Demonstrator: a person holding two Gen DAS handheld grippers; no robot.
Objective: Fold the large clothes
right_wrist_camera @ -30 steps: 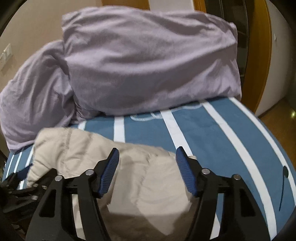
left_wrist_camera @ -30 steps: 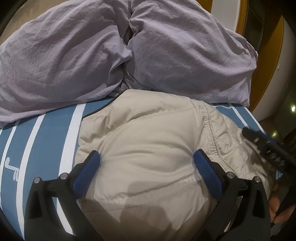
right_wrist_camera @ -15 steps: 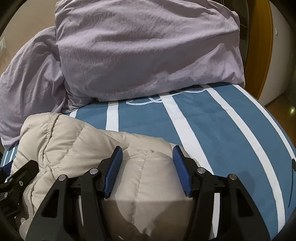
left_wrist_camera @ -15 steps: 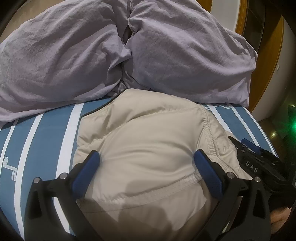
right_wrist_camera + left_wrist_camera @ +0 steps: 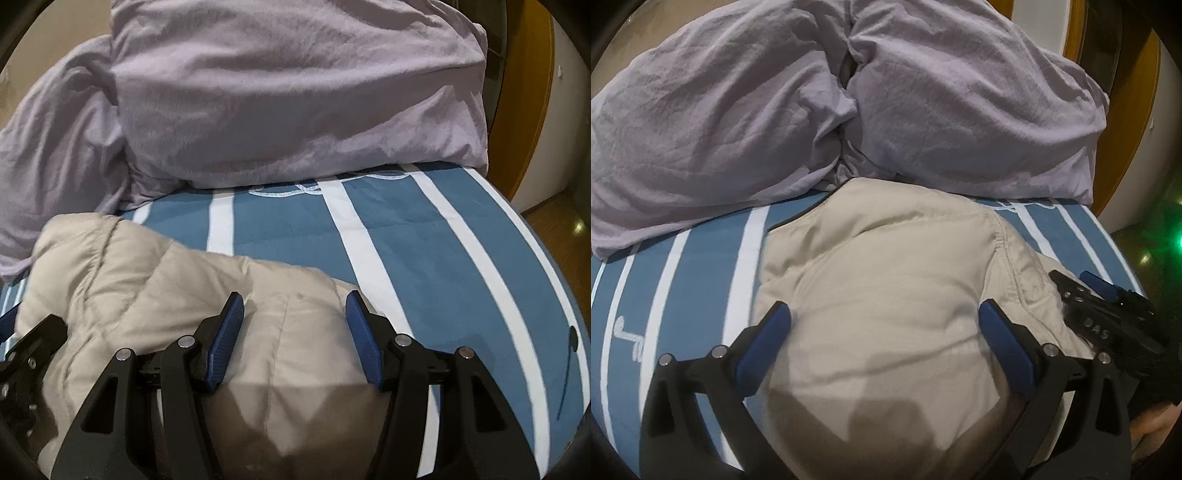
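On a blue bedsheet with white stripes [image 5: 424, 236] lies a bunched, puffy beige quilted jacket [image 5: 886, 295], just in front of two crumpled lilac pillows [image 5: 775, 110]. Above the jacket, the left gripper [image 5: 884, 321] hovers with jaws wide apart. Beside it, the right gripper [image 5: 293, 310] is also spread open over the jacket's right edge, gripping nothing.

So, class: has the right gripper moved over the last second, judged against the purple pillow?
Yes. The right gripper has advanced toward the purple pillow, over the beige jacket.
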